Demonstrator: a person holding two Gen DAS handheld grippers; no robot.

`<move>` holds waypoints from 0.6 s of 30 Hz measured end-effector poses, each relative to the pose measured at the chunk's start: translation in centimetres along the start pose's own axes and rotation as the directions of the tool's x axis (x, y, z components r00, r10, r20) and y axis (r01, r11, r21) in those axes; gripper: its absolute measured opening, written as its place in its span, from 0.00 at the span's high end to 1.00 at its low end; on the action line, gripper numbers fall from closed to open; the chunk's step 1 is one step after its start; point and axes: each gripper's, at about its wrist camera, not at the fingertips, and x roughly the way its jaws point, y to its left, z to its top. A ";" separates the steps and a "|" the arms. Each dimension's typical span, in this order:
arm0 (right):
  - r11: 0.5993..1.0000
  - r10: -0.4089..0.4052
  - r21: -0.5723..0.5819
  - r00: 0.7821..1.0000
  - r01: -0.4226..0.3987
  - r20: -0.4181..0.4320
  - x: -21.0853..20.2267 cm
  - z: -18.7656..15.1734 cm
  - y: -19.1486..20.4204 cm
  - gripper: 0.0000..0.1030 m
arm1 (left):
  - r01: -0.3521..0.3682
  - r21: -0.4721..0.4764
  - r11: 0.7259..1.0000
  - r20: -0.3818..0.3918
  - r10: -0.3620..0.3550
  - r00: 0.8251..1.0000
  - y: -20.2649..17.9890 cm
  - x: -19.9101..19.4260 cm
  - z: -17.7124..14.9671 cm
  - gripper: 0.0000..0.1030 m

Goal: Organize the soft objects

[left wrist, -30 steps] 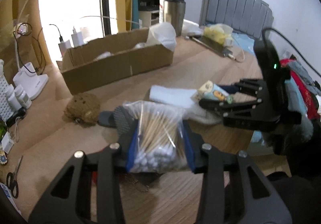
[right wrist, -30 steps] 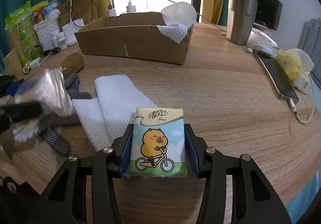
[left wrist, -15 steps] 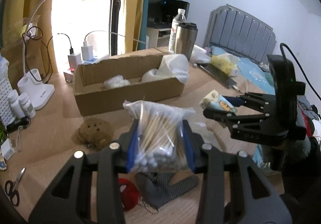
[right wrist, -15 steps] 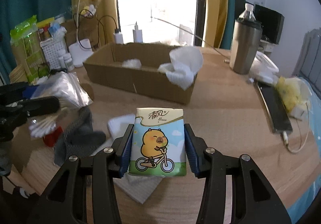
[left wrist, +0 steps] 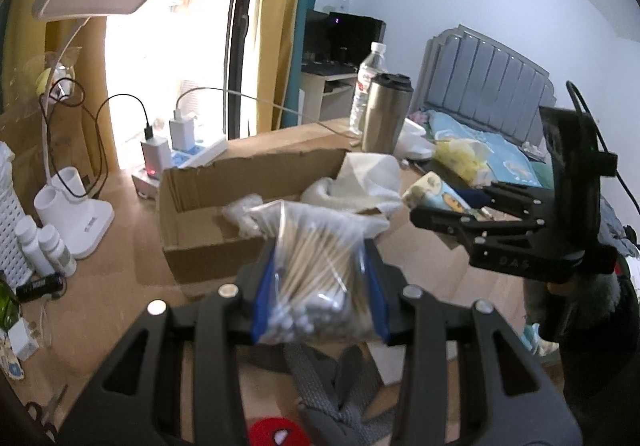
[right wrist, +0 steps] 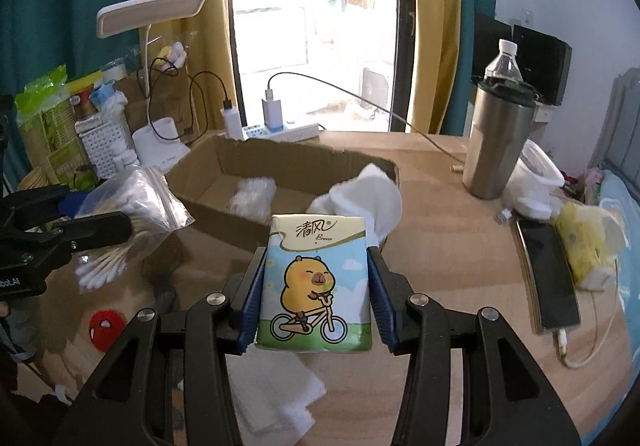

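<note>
My left gripper is shut on a clear bag of cotton swabs and holds it in the air before the open cardboard box. My right gripper is shut on a tissue pack with a cartoon capybara on a bicycle, also held above the table and short of the box. The box holds a white cloth and a clear bag of white cotton. The right gripper also shows in the left wrist view, and the left gripper in the right wrist view.
On the table below lie a grey glove, a red round toy and a white towel. A steel tumbler, a phone, yellow tissues, a lamp and chargers surround the box.
Both grippers have risen from the table and moved toward the cardboard box, each still gripping its item. The towel, the glove and the red toy stay behind on the table.
</note>
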 end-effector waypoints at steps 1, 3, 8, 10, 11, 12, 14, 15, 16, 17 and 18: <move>1.000 0.001 0.000 1.000 -0.001 0.001 0.2 0.3 -0.1 0.52 | -0.001 -0.001 1.000 0.001 0.001 1.000 0.1 0.2 0.1 0.60; 1.000 0.006 0.000 1.000 -0.006 0.005 0.7 0.9 -0.2 0.52 | 0.001 -0.007 1.000 -0.002 -0.001 1.000 0.6 0.7 0.6 0.60; 1.000 0.019 0.003 1.000 -0.019 0.009 1.8 2.1 -0.5 0.52 | 0.008 -0.045 0.999 -0.023 -0.009 1.000 1.8 2.4 1.6 0.60; 0.999 0.031 0.008 0.999 -0.031 0.011 2.3 2.5 -0.7 0.52 | 0.007 -0.048 0.999 -0.019 -0.008 1.000 1.9 2.7 1.9 0.60; 0.999 0.032 0.010 0.999 -0.033 0.011 2.6 2.7 -0.7 0.52 | 0.006 -0.049 0.999 -0.018 -0.007 1.000 2.1 2.9 2.1 0.60; 0.999 0.036 0.011 0.999 -0.036 0.011 2.8 2.8 -0.7 0.52 | 0.005 -0.050 0.999 -0.018 -0.006 1.000 2.2 3.1 2.2 0.60; 0.999 0.043 0.010 0.999 -0.043 0.012 3.2 3.1 -0.8 0.52 | 0.002 -0.052 0.999 -0.022 -0.003 1.000 2.3 3.6 2.5 0.60; 0.999 0.046 0.010 0.999 -0.046 0.012 3.4 3.3 -0.8 0.52 | -0.001 -0.051 0.999 -0.025 0.000 1.000 2.4 3.8 2.5 0.60; 0.999 0.051 0.010 0.999 -0.051 0.014 3.6 3.4 -0.8 0.52 | -0.010 -0.050 0.999 -0.030 0.008 1.000 2.4 4.1 2.7 0.60; 0.998 0.056 0.010 0.998 -0.056 0.015 3.8 3.5 -0.8 0.52 | -0.016 -0.051 0.999 -0.032 0.014 0.999 2.4 4.4 2.8 0.60; 0.998 0.060 0.011 0.998 -0.060 0.017 3.9 3.6 -0.9 0.52 | -0.022 -0.056 0.998 -0.034 0.020 0.999 2.5 4.7 2.9 0.60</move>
